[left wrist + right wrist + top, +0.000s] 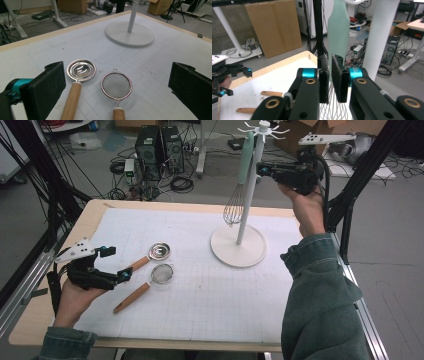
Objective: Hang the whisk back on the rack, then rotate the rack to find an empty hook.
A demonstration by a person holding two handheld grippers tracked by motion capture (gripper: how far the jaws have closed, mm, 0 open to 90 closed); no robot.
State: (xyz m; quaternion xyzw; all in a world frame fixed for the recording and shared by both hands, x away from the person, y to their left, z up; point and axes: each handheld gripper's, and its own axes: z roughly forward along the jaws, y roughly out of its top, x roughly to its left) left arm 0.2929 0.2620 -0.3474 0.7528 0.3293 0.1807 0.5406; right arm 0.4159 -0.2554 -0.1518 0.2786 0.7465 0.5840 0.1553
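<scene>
A whisk with a mint-green handle hangs from a hook of the white utensil stand. My right gripper is held high beside the stand's pole, just short of the whisk handle. Its jaws are pressed almost together with nothing between them. On the mat lie a steel scoop and a small mesh strainer, both with wooden handles. My left gripper hovers low at their handle ends, open wide. In the left gripper view the scoop and the strainer lie between the jaws.
A white gridded mat covers most of the wooden table. The stand's round base sits at the back centre-right. Computer towers, cables and cardboard boxes are on the floor beyond the table. Black frame posts rise at the right.
</scene>
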